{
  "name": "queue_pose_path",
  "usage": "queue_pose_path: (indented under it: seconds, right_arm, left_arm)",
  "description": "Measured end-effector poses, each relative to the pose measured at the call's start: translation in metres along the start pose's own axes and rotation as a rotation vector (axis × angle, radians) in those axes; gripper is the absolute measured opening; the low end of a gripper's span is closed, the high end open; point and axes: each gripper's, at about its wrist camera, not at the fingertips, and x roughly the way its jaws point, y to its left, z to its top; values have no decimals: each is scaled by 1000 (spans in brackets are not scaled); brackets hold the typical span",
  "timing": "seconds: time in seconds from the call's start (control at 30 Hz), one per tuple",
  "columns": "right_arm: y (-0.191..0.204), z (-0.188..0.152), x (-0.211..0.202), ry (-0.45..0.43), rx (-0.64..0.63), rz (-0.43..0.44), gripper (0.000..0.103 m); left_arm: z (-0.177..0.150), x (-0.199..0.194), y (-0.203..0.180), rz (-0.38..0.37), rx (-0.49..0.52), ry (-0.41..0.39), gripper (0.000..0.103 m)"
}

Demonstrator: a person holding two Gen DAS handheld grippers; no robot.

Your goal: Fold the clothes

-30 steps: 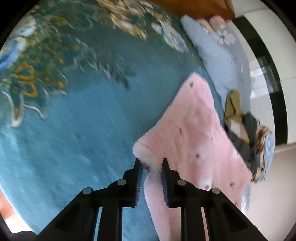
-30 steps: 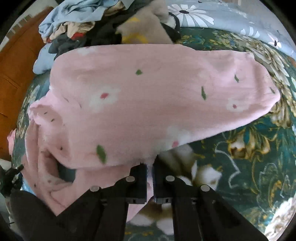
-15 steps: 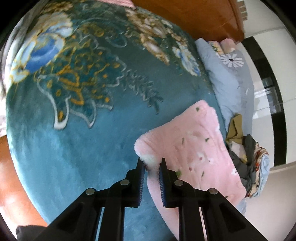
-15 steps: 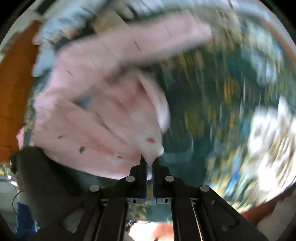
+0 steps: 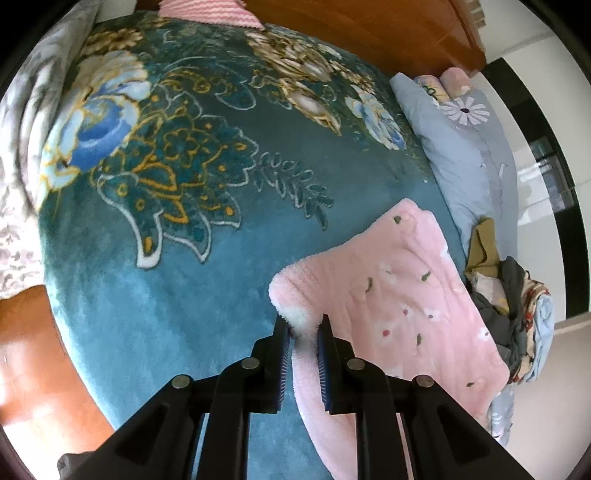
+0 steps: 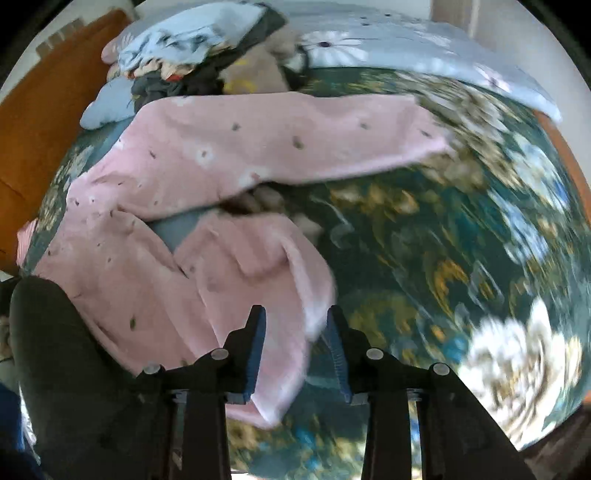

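A pink fleece garment [image 5: 391, 295] with small leaf and flower prints lies on the teal floral blanket [image 5: 192, 206]. My left gripper [image 5: 303, 326] is shut on the garment's near white-lined corner. In the right wrist view the garment [image 6: 258, 147] lies spread and partly folded, one long part across the back, another fold [image 6: 255, 273] toward me. My right gripper [image 6: 297, 321] is open, its jaws on either side of the fold's near edge, which hangs loose between them.
A pile of mixed clothes [image 5: 509, 306] sits beyond the garment, also in the right wrist view [image 6: 207, 62]. A pale blue daisy-print quilt [image 5: 458, 147] lies along the bed's far side. A wooden headboard [image 5: 369, 26] stands behind. The person's dark clothing [image 6: 66, 369] is at lower left.
My right gripper has opened and let go of the pink garment's edge, which has dropped onto the blanket. My left gripper keeps its grip and has drawn back, showing more of the blanket.
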Motion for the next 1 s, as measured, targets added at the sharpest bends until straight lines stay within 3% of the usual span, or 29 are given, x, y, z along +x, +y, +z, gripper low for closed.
queue_pose_path:
  seconds: [0.4, 0.5, 0.63, 0.7, 0.73, 0.83, 1.0]
  right_arm:
    - [96, 32, 124, 154, -194, 44, 36]
    - [98, 33, 132, 158, -170, 28, 40]
    - [104, 27, 132, 148, -223, -9, 39]
    - [105, 25, 132, 145, -227, -43, 15]
    - [104, 25, 131, 144, -224, -57, 8]
    - [91, 33, 117, 125, -158, -19, 5]
    - [41, 66, 16, -111, -57, 49, 5]
  left_arm:
    - [-7, -7, 4, 32, -49, -2, 15]
    - [-6, -7, 0, 40, -44, -3, 15]
    - [-6, -6, -5, 51, -31, -3, 15]
    - [-6, -5, -6, 58, -28, -1, 15]
    - [-7, -5, -5, 58, -29, 1, 15]
    - [-7, -5, -4, 59, -31, 6, 15]
    - [-5, -5, -3, 59, -30, 10, 15]
